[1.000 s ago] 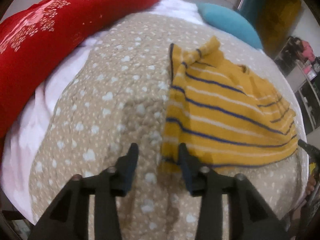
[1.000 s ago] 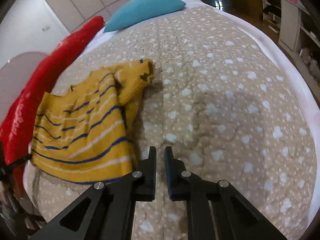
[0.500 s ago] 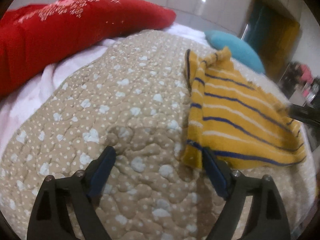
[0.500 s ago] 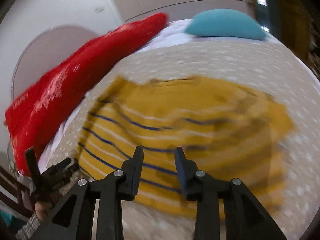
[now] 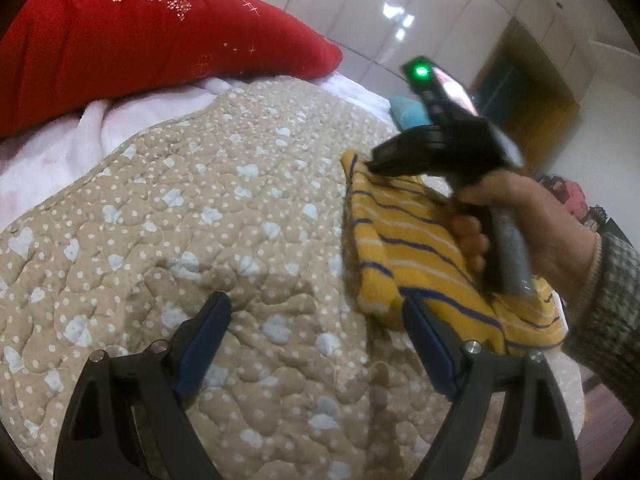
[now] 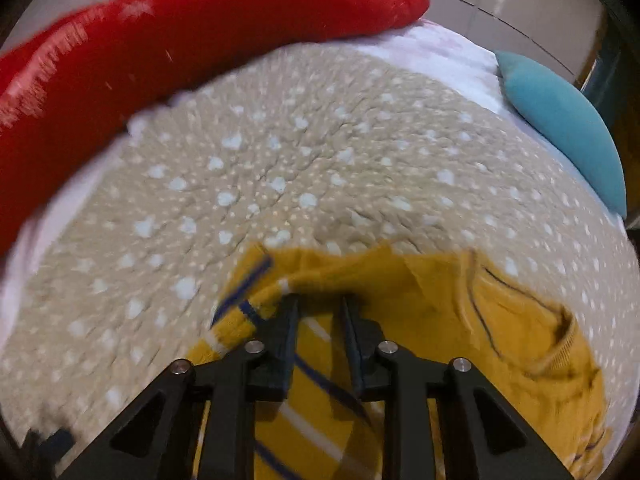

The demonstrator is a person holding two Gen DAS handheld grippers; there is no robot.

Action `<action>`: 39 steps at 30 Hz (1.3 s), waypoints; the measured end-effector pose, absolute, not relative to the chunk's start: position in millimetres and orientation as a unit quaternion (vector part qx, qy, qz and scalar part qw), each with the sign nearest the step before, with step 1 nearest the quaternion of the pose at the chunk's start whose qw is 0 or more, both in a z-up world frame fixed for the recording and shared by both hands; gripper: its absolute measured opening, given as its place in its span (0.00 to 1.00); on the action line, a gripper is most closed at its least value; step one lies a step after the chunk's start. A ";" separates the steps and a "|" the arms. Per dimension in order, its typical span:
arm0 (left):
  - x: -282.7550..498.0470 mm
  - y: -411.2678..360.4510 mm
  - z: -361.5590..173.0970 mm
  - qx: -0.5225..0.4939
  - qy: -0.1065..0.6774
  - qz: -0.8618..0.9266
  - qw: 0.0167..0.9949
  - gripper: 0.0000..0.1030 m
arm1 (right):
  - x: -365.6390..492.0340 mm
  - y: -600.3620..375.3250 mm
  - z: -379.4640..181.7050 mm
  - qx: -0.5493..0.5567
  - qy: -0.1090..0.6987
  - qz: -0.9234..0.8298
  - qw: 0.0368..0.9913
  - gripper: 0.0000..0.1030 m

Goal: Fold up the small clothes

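Lying across the lower right of the left wrist view, the yellow striped sweater (image 5: 420,248) is resting on the beige dotted quilt (image 5: 208,216), its near hem corner sitting just inside the left gripper's (image 5: 316,344) right-hand finger. That gripper is standing wide open over bare quilt, holding nothing, probably waiting beside the hem so it can take a corner once the other side is handled. Above the garment, at middle right, the right gripper (image 5: 436,152) is reaching over the sweater in the person's right hand (image 5: 532,224), its tips pointing toward the far edge of the knit.

In the right wrist view the sweater (image 6: 460,320) is filling the lower centre and lower right, blurred by motion. The right gripper (image 6: 318,312) is hanging over a bunched sleeve or edge with its jaws parted by a narrow gap; cloth is showing between them, but I cannot tell whether they are pinching it. Judging by this, an edge is being lifted to fold inward.

Farther out, a red cushion (image 6: 180,32) is curving along the upper left, and a blue pillow (image 6: 568,124) is lying at the upper right edge.
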State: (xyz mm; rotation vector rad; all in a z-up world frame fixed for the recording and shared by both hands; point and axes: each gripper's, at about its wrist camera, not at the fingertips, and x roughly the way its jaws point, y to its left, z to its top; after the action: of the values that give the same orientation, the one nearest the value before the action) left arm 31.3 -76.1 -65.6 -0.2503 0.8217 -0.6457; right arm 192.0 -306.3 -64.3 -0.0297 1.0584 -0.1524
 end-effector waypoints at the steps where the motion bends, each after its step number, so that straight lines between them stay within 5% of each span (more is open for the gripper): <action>1: 30.9 -76.3 -65.5 -0.120 0.391 -0.308 0.859 0.84 | 196.1 -305.2 -66.2 -0.023 0.506 -0.077 0.859 0.22; 6: 31.7 -76.0 -66.0 -0.117 0.392 -0.307 0.859 0.84 | 190.8 -319.0 -49.0 0.005 0.506 -0.071 0.859 0.22; 10: 33.3 -78.0 -66.0 -0.112 0.394 -0.305 0.860 0.84 | 144.4 -335.1 -6.4 0.037 0.451 -0.074 0.889 0.50; 25: -8.9 -33.4 -20.7 -0.147 0.410 -0.233 0.869 0.82 | -30.6 -269.3 -5.6 -0.099 0.425 0.013 0.900 0.59; 37: -37.2 44.2 -11.7 -0.208 0.404 -0.176 0.873 0.82 | -3.2 -153.0 -78.8 -0.286 0.410 -0.006 0.866 0.57; 39: -36.6 46.1 -15.2 -0.212 0.407 -0.175 0.871 0.82 | 7.7 -145.6 -84.8 -0.309 0.397 -0.048 0.863 0.49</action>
State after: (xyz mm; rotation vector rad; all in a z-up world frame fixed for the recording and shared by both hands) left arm -36.6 46.1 -15.2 -0.4438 0.8500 -0.3661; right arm 7.7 -145.6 -84.8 -0.6476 0.8323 -0.1013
